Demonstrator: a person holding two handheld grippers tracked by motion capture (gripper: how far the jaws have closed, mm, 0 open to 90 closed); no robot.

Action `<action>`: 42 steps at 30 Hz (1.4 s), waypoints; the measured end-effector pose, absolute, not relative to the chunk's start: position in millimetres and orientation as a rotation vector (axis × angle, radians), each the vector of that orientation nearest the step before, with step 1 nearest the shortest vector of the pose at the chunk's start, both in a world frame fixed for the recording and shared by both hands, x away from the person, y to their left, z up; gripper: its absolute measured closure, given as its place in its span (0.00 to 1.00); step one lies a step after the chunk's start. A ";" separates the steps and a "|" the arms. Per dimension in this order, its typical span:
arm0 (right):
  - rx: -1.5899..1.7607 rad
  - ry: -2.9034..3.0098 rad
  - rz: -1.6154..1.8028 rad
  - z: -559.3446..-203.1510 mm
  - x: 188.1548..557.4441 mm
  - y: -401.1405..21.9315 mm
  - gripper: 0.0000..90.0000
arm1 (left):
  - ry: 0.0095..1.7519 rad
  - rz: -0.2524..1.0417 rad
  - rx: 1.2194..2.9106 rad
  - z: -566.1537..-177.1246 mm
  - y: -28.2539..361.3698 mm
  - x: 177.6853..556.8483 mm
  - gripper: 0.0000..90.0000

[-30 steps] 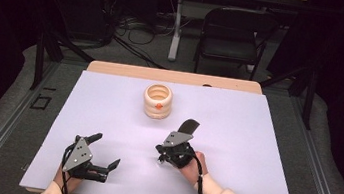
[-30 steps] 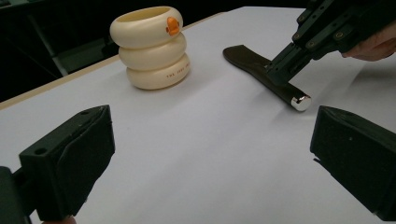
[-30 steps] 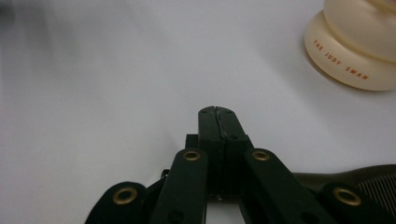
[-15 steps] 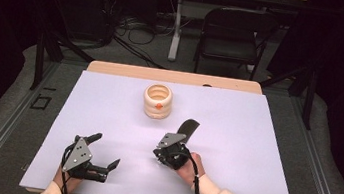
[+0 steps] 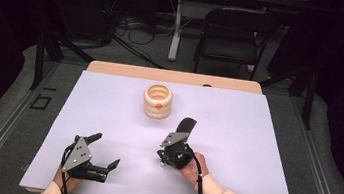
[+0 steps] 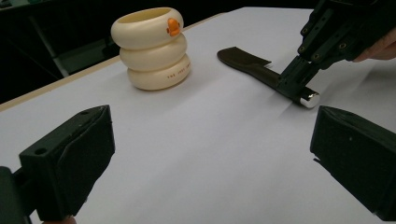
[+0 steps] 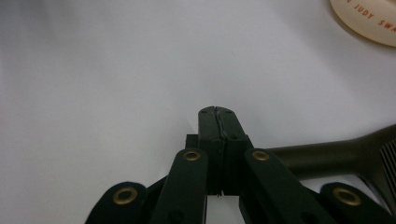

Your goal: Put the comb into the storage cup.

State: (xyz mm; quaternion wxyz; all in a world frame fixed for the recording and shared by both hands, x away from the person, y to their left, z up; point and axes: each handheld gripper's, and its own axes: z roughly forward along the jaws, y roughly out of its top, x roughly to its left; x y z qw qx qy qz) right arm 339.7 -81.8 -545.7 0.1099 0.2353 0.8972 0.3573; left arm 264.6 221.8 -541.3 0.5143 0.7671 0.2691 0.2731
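A person's left gripper (image 5: 102, 154) is resting low at the near left of the white tabletop (image 5: 263, 154), its two fingers (image 6: 70, 158) standing wide apart with nothing between them. In the left gripper view, bare tabletop is lying between those fingers, and a cream holder shaped like three stacked rings (image 6: 152, 46) is standing upright beyond them, well apart, toward the left finger's side. An orange knob is showing on the holder's top ring.

Right of the holder in that same view, a dark flat spatula (image 6: 247, 63) is lying on the tabletop, its broad end pointing toward the holder and its handle ending in a shiny metal tip.

The right gripper (image 5: 177, 148) is sitting over that handle, held in a hand (image 5: 196, 168) with a pale sleeve. In the right gripper view its fingers (image 7: 217, 126) are meeting flush, tip to tip, while the spatula's handle (image 7: 322, 158) is running off to the right just behind them. Whether the fingers are pinching the handle or only lying against it cannot be told. From the high view, the spatula's blade is reaching out ahead of the right gripper, near the holder but not touching it.
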 end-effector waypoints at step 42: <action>0.825 2.654 0.912 -534.2 338.7 -124.5 1.00 | 0.642 0.661 1.845 -540.8 221.9 264.8 0.00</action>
